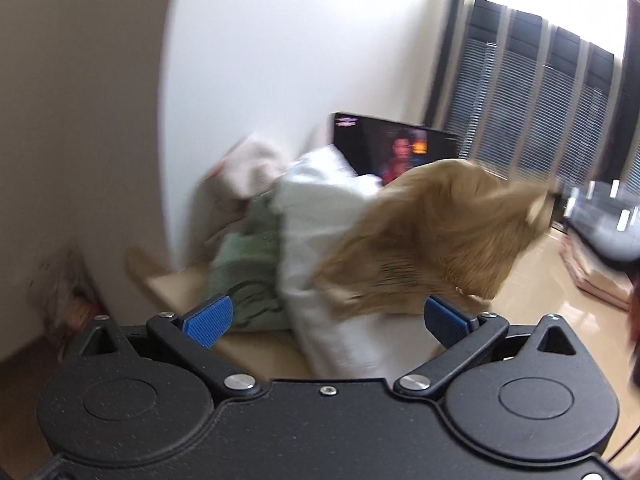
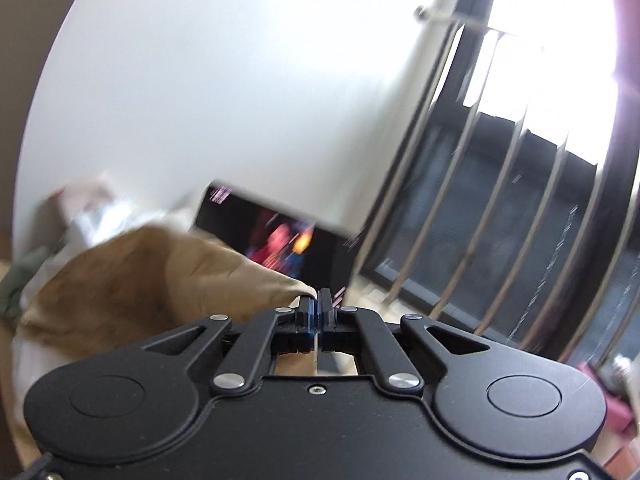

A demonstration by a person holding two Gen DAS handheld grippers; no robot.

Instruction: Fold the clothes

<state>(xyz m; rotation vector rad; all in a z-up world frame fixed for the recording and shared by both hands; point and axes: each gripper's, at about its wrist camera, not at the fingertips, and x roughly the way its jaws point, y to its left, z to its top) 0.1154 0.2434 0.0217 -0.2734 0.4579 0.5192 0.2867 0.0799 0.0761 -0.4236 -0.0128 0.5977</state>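
Tan garment (image 2: 132, 280) stretched leftward from right hand-held gripper (image 2: 319, 304) (pinched corner); left hand-held gripper (image 1: 326, 320) wide.

1. A tan garment (image 1: 436, 236) is lifted off the surface, stretched and blurred, ahead of the left gripper (image 1: 327, 318) and toward its right; one corner is pinched in the right gripper (image 2: 319, 312).
2. A white garment (image 1: 320, 240) lies crumpled straight ahead of the left gripper's spread fingers, under the tan one.
3. A green garment (image 1: 248, 264) is bunched just left of the white one.
4. A pale pinkish cloth (image 1: 252, 164) sits heaped farther back, to the left.
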